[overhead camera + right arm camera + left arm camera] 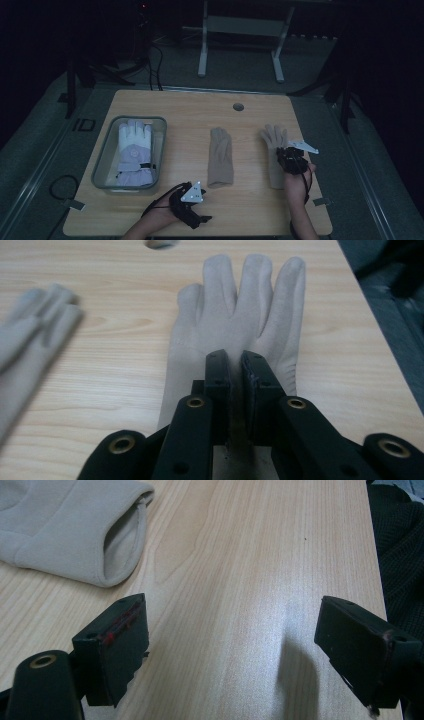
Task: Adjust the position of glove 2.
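Note:
Two beige gloves lie flat on the wooden table (175,110): one in the middle (220,157) and one to the right (272,145). My right gripper (287,152) sits over the right glove's palm. In the right gripper view its jaws (236,357) are shut, with a fold of that glove (240,305) pinched between them and the glove's fingers pointing away. My left gripper (197,207) rests near the table's front edge. Its jaws (235,620) stand wide open over bare wood, and the middle glove's cuff (120,540) lies beyond them to the left.
A clear plastic bin (102,160) on the table's left holds a white and lilac padded glove (134,150). A round cable hole (238,107) sits near the far edge. Dark floor, cables and a desk frame (240,45) surround the table.

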Demonstrator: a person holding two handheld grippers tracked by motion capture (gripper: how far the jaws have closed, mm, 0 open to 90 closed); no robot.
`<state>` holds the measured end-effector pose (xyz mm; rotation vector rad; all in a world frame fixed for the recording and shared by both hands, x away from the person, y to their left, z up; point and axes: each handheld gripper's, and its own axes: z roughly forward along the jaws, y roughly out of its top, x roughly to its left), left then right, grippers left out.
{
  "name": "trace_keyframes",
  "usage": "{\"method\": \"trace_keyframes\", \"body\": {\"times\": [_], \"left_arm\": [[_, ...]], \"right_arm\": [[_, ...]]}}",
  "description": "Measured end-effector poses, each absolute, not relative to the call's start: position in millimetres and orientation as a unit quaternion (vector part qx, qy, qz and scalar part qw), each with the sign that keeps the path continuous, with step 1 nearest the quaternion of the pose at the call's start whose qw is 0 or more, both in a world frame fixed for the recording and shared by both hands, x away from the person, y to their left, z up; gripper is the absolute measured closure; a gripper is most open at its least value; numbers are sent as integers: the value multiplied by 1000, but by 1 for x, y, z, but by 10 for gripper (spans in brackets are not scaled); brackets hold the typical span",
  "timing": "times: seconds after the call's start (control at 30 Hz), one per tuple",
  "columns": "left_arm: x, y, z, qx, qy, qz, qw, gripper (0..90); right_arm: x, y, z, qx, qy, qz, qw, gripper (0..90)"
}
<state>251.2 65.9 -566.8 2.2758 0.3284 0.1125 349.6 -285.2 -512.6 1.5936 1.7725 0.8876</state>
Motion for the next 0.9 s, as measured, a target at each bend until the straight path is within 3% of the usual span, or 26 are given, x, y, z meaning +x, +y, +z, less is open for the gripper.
{"method": "trace_keyframes", "body": {"times": [0.33,0.47,0.63,0.9], "left_arm": [[252,66,-568,904,129,40,405,143],[251,66,-568,906,127,39,403,143],[251,65,-568,907,125,40,401,143],[250,64,-568,908,123,38,398,143]], "right_arm": [[365,-292,-544,624,667,294,281,807],[368,-292,-553,605,685,291,283,766],[367,-297,-549,596,691,306,272,627],[363,-307,-544,518,749,305,280,567]]}}
